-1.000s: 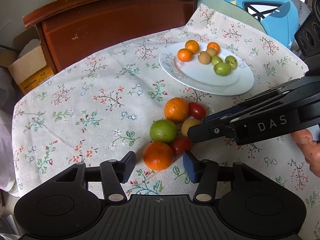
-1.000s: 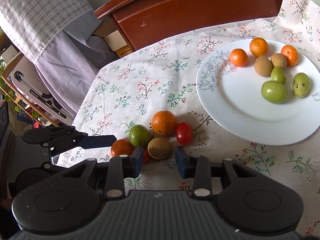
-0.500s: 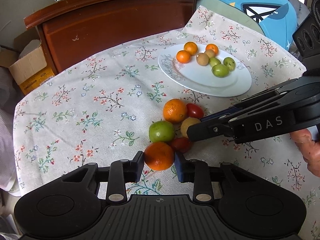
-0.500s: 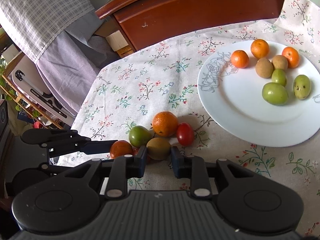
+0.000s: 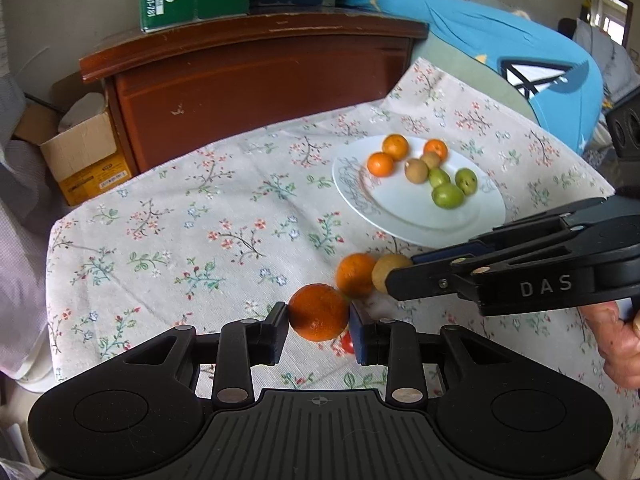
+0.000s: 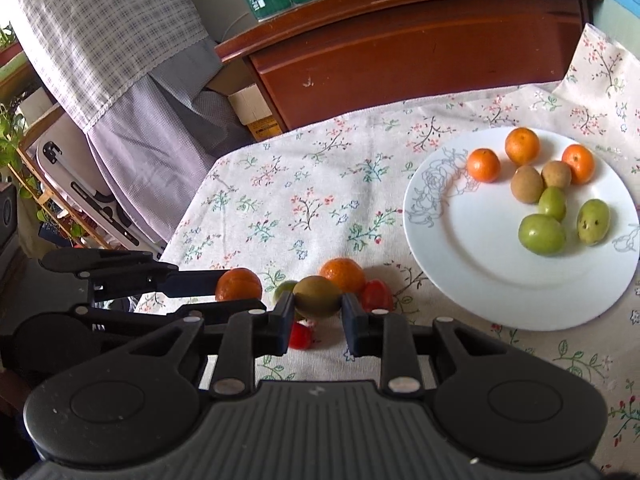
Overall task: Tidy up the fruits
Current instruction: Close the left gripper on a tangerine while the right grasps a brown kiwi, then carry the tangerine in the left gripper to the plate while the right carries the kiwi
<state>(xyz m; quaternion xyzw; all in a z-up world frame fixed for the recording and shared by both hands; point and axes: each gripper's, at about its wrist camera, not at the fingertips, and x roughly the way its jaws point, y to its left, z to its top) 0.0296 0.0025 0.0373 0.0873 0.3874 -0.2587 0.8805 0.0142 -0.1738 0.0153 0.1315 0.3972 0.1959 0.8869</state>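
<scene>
Gripping an orange, the left gripper has its jaws closed on the fruit, lifted just off the bench. Right gripper jaws likewise clamp a brown-green fruit. Both pairs were closing a second ago, fruit between them. Hidden: a green fruit shows only as a sliver behind the left jaw in the right wrist view; a red tomato is half covered below it, and blurred in the left view. Since a second ago the held orange has risen from the cloth and the cluster looks looser. Second orange and another tomato sit at 12 and 1 o'clock of the held brown fruit. White plate with eight fruits lies at 2 o'clock. Wooden cabinet stands beyond the bench at 12 o'clock. A hand shows at the left view's right edge.
</scene>
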